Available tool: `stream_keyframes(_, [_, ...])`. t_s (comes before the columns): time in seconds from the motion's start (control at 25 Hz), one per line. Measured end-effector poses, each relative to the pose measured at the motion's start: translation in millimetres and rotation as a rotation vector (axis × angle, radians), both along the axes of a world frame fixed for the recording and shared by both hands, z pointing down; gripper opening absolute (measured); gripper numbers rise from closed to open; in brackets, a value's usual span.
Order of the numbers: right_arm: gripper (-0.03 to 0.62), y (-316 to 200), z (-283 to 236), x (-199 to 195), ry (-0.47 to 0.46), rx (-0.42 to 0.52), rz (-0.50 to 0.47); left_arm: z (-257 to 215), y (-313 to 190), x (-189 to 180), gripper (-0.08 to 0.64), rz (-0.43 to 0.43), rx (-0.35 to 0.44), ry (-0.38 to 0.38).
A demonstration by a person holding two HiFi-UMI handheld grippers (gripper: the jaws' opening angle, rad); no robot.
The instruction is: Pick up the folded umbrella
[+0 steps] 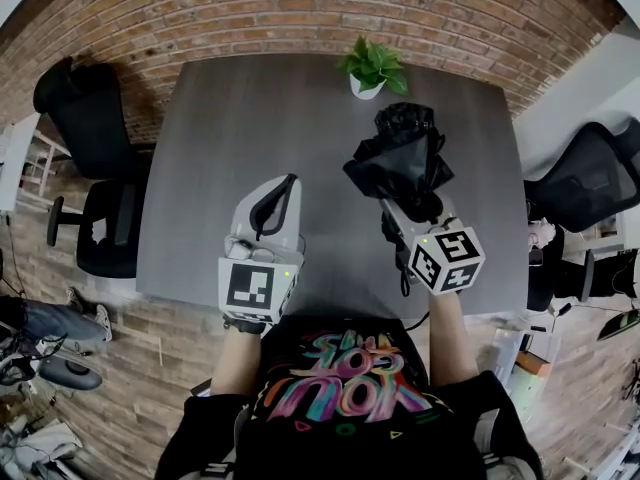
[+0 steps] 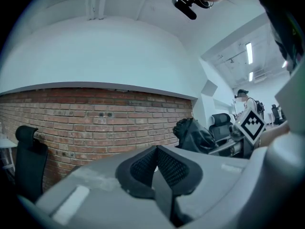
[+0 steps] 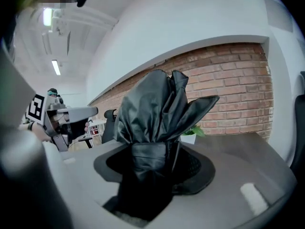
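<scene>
Slippage is the risk: the right hand-held gripper (image 3: 152,162) clamps the folded umbrella (image 3: 153,113), which juts beyond its jaws above the surface (image 1: 250,118), by slack fabric that may slide. The left hand-held gripper (image 2: 156,168), alongside, is closed and empty.

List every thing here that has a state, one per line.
umbrella: folded, fabric bunched loose, clamped in the right claw.
right claw: shut on the umbrella.
left claw: shut, empty.
potted plant: upright at the far edge of the table.
</scene>
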State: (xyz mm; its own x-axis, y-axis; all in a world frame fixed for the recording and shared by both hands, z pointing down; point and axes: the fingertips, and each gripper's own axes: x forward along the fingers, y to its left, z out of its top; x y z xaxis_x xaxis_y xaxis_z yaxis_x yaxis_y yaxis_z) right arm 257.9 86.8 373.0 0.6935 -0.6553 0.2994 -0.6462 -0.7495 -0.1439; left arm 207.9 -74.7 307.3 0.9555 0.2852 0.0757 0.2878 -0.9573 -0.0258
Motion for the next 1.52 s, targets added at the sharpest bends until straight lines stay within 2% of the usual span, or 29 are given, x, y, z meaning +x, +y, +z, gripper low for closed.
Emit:
stream_keyframes(0.32, [0.244,24.3,-49.8,-15.6,0.155,0.059,0.051,-5.4,-0.5,6.6,0.000,0.015,0.017,0.028])
stream_keyframes(0.52, [0.244,43.1,-66.2,-20.0,0.217,0.071,0.103,-4.7,-0.8,11.3,0.000,0.012,-0.003,0.014])
stream_keyframes(0.76, [0.244,64.2,-78.7,-30.5,0.285,0.079,0.177,-7.4,-2.9,13.6,0.000,0.032,0.035,0.041])
stream_keyframes(0.92, [0.244,72.2,-84.3,-34.9,0.301,0.070,0.191,-5.8,-2.6,12.0,0.000,0.010,-0.011,0.005])
stream_keyframes(1.08, [0.244,75.3,-85.4,-35.9,0.300,0.070,0.189,-4.8,-2.9,11.1,0.001,0.018,0.015,0.016])
stream_keyframes(1.52, [0.242,68.3,-78.0,-36.5,0.279,0.091,0.181,-4.4,-8.8,10.2,0.000,-0.002,-0.004,0.009])
